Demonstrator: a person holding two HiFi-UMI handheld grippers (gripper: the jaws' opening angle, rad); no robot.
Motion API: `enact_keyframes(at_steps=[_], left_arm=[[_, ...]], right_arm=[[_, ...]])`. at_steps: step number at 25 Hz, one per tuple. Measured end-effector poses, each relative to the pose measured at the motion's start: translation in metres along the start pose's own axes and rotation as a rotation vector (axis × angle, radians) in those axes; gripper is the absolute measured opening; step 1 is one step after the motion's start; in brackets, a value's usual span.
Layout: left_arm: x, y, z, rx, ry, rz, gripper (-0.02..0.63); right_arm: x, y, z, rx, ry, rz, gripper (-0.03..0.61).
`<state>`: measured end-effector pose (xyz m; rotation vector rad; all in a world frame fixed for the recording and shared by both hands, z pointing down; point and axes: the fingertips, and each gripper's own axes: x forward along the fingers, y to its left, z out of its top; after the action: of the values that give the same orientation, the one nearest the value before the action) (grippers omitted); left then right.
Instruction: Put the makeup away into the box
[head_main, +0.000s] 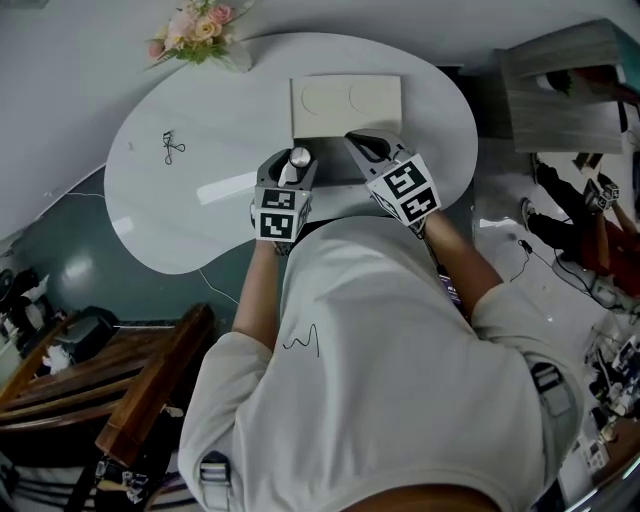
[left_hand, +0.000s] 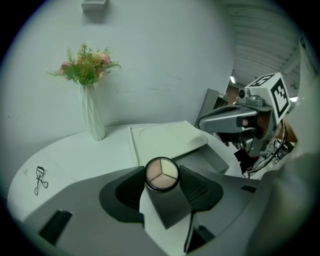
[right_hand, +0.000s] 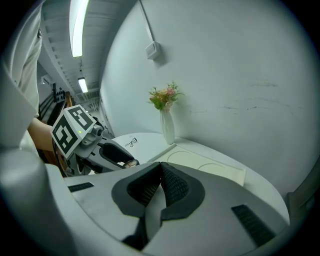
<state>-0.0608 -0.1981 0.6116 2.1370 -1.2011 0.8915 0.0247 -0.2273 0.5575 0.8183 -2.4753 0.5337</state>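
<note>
left gripper (head_main: 291, 170) angled down by the cream rectangular box (head_main: 346, 106), gripping a round three-shade compact (left_hand: 161, 174), right gripper (right_hand: 160, 172) pinched closed

One box (head_main: 345, 105), one compact (left_hand: 161, 174) — one curler (head_main: 171, 148), one vase (left_hand: 92, 112)

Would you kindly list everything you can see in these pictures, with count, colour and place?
table: one, white, curved outline, in front of the person
box: one, cream, on the table just beyond the grippers
vase of flowers: one, white vase with pink and green flowers, at the table's far edge by the wall
eyelash curler: one, black, lying on the table's left part
compact: one, round, dark rim, three pale shades, between the left gripper's jaws
wooden furniture: dark brown, on the floor to the person's left
shirt: one, white, on the person
left gripper: one, grey, closed on the compact
right gripper: one, grey, jaws together, empty
</note>
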Motion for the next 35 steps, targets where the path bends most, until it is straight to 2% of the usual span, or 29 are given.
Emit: enact_keyframes(at_steps=[12,16,27,35], left_arm=[[0.039,-0.036,-0.017,0.085,0.132,-0.012,0.23],[0.049,-0.044,-0.027,0.086,0.182,-0.031,0.23],[0.08,-0.061,-0.042,0.164,0.294,-0.079,0.232],[0.09,-0.071,-0.046,0.172,0.331,-0.068,0.232]], right_arm=[[-0.009,-0.033,-0.028,0.008,0.001,0.027,-0.002],[-0.014,-0.04,-0.032,0.023,-0.008,0.015,-0.002],[-0.039,-0.054,-0.037,0.053,-0.005,-0.032,-0.002],[-0.048,-0.06,-0.047,0.041,0.009,-0.032,-0.002]])
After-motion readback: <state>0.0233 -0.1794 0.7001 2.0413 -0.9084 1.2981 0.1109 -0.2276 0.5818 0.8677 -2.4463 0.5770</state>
